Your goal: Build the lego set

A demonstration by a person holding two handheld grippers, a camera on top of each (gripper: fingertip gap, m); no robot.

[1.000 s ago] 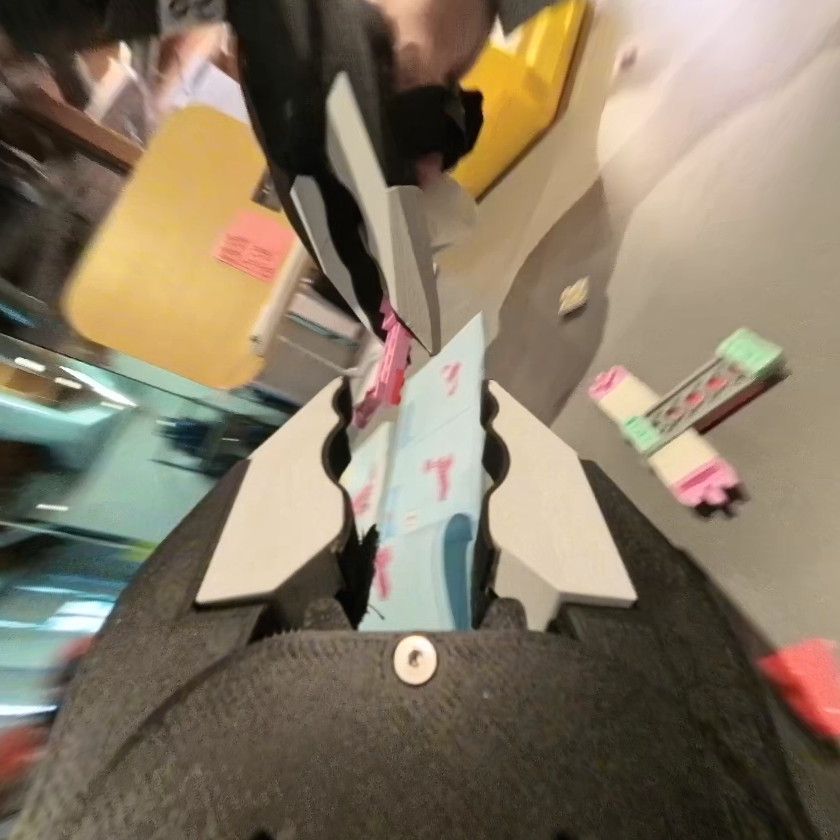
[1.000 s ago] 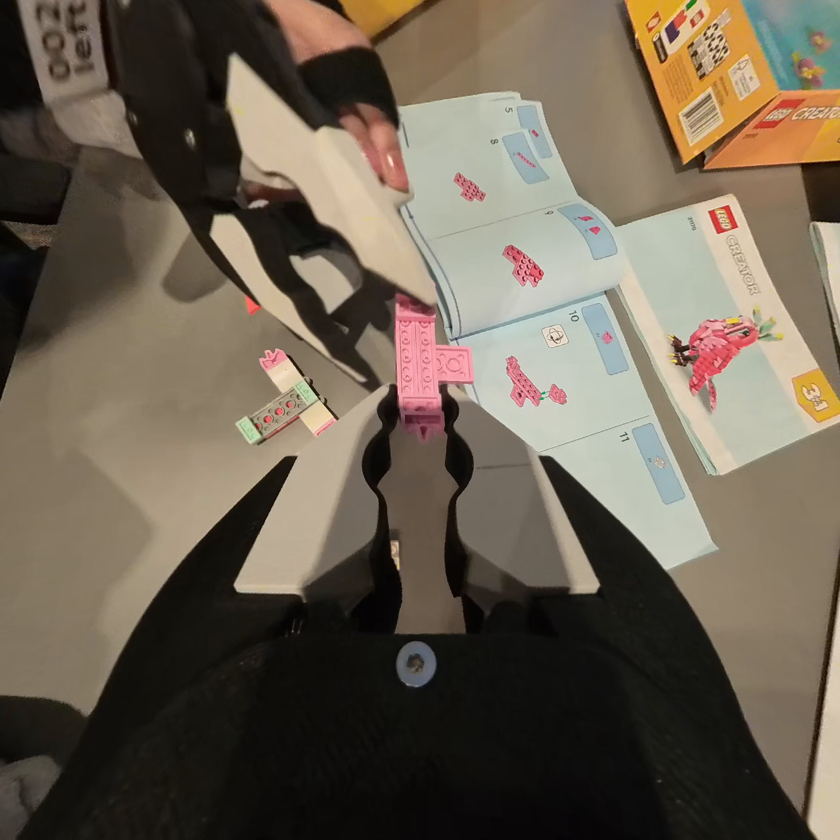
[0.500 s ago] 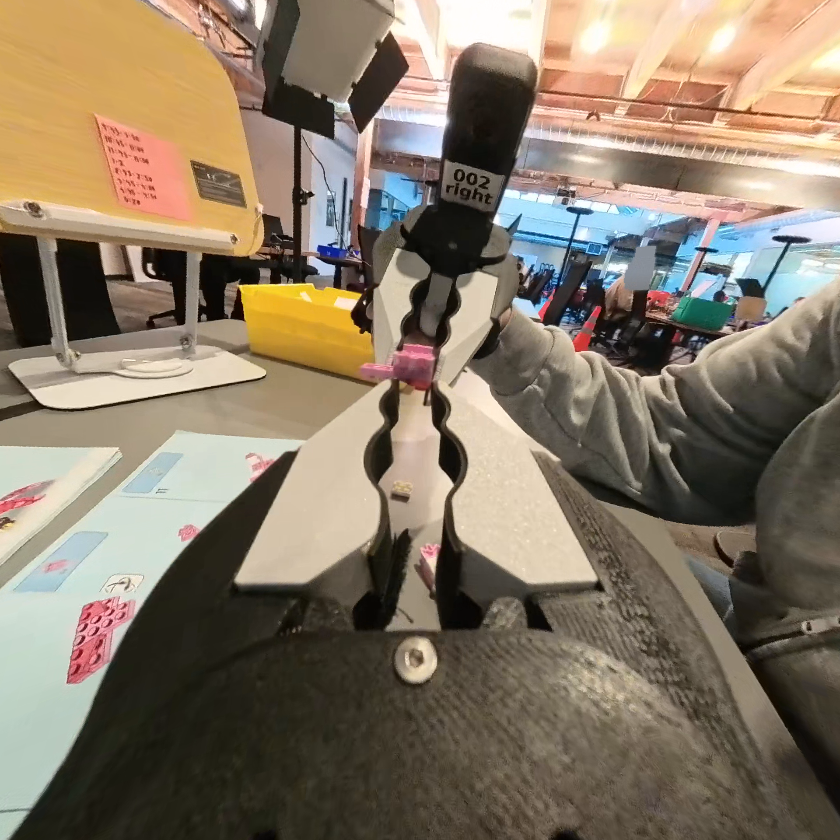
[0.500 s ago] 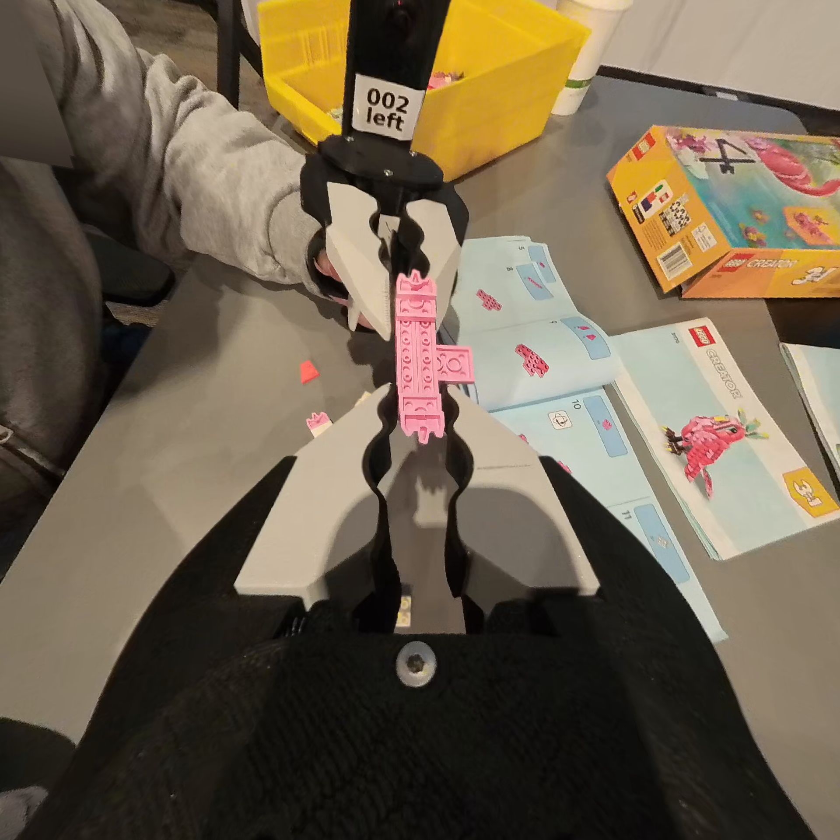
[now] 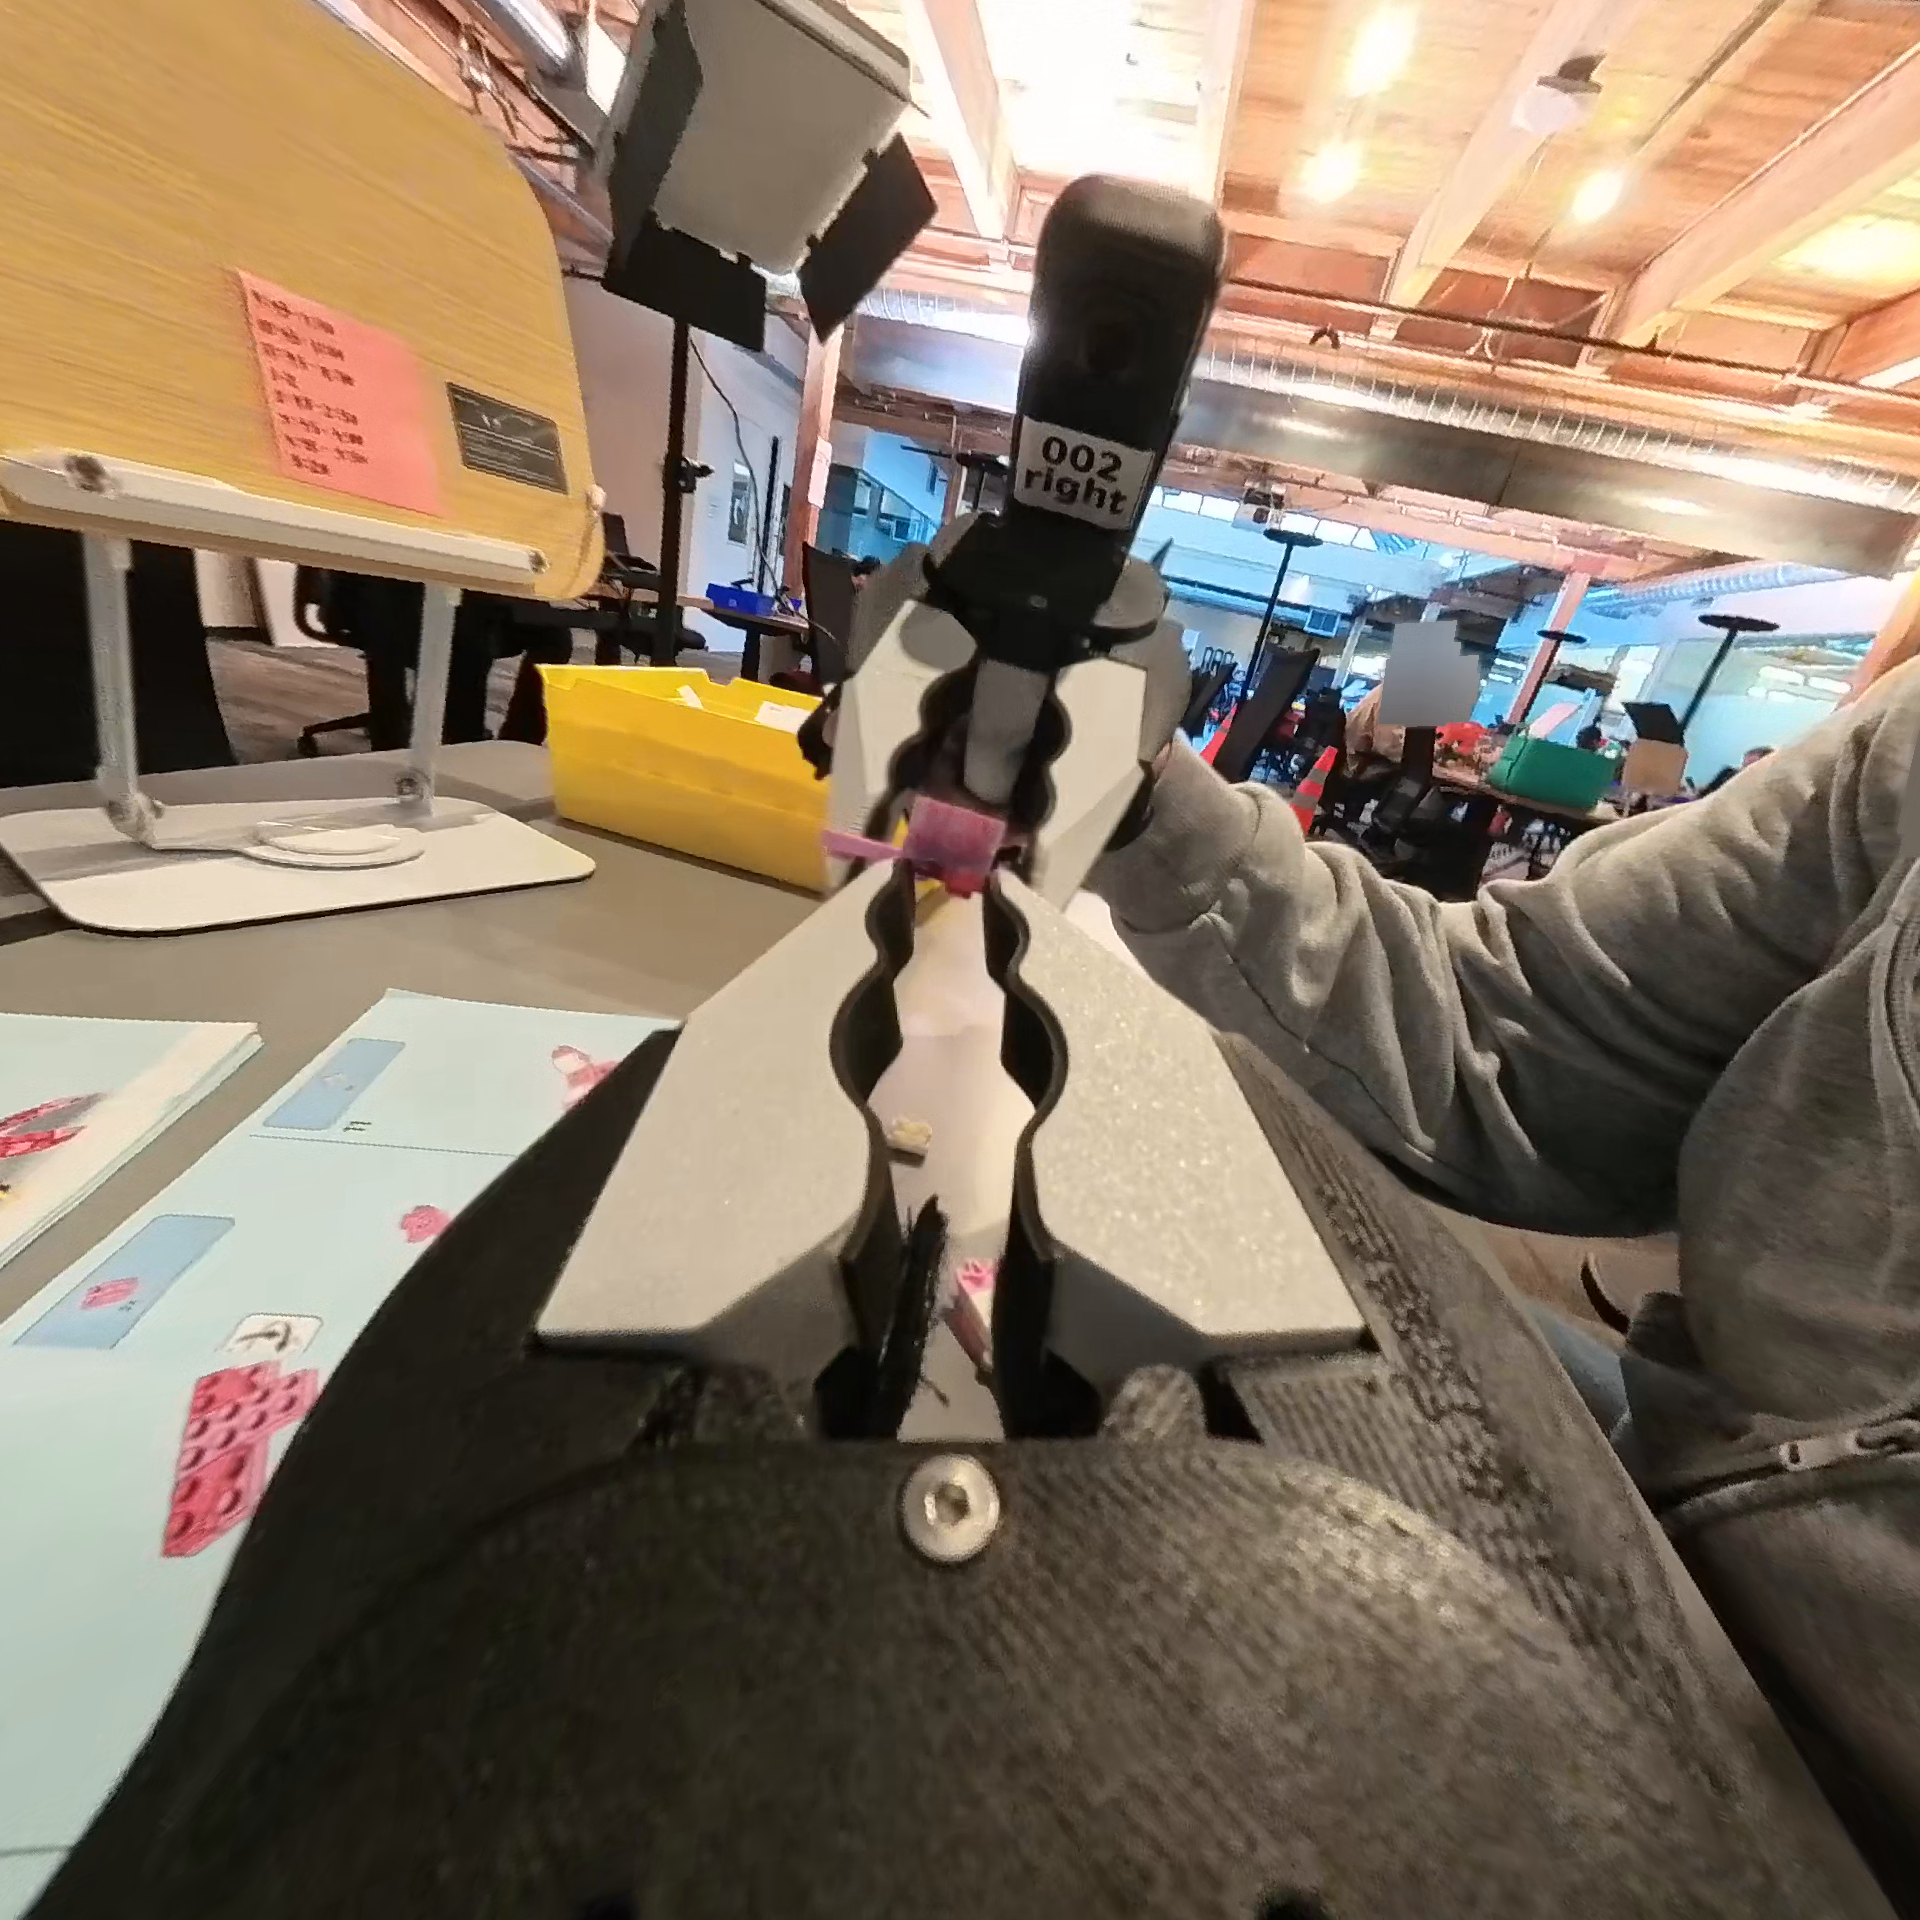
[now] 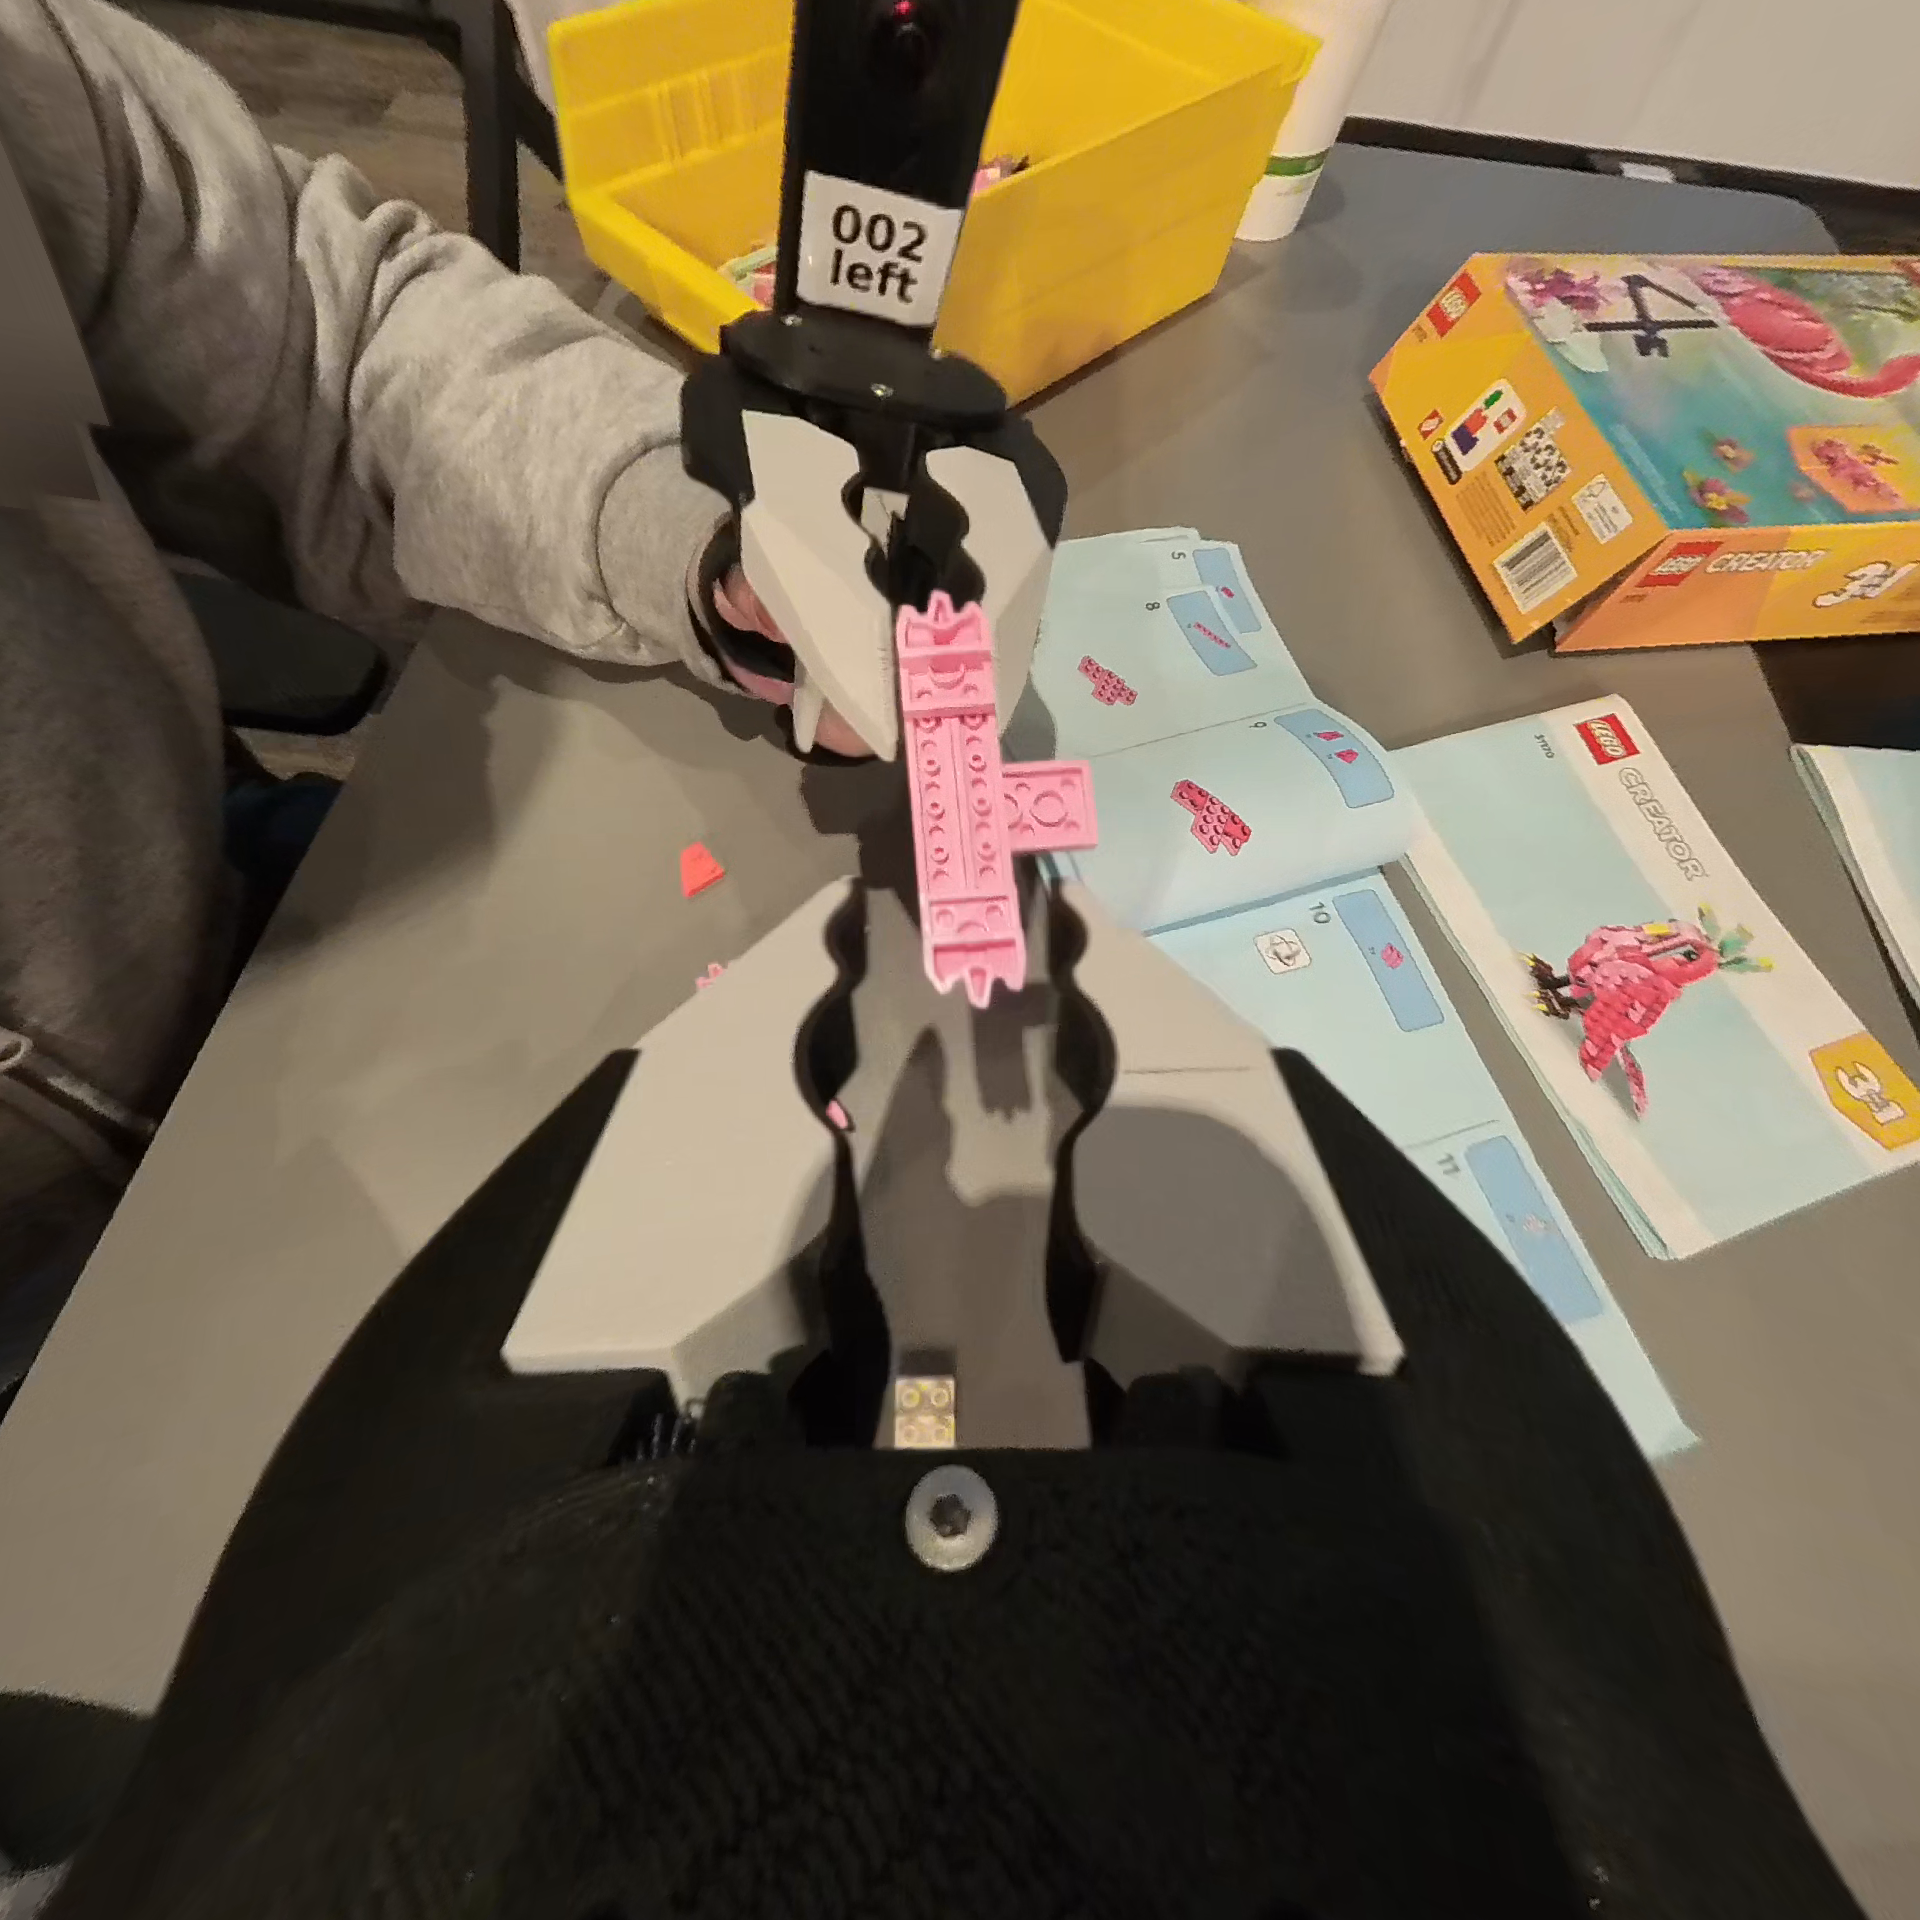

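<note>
Grey fingers of the right gripper [image 6: 956, 894] stand apart in its own view, with bare table [image 6: 468, 1039] showing on either side of the pink lego assembly [image 6: 961, 810], whose near end hangs between the tips without clearly touching them. A small white brick [image 6: 925, 1413] lies on the table low down between these fingers.

The assembly is a long plate with a square plate jutting out at 3 o'clock. It is held in the air above the table, underside toward the camera. Its far end sits between the fingers of the left gripper [image 6: 951, 707], which points back from 12 o'clock and is clamped on it. A hand in a grey sleeve [image 6: 416, 364] holds that gripper from 10 o'clock.

On the table, a small red piece [image 6: 698, 868] lies at 9 o'clock of the assembly. An open instruction booklet [image 6: 1247, 790] lies at 3 o'clock, with a closed booklet [image 6: 1662, 987] bearing a pink bird just beyond it. Farther off, an orange box [image 6: 1662, 447] lies at 2 o'clock, and a yellow bin [image 6: 1091, 156] stands at 12 o'clock with a pale cup [image 6: 1299, 156] beside it.

In the left wrist view, a wooden board on a white stand [image 5: 260, 312] rises at 10 o'clock.
</note>
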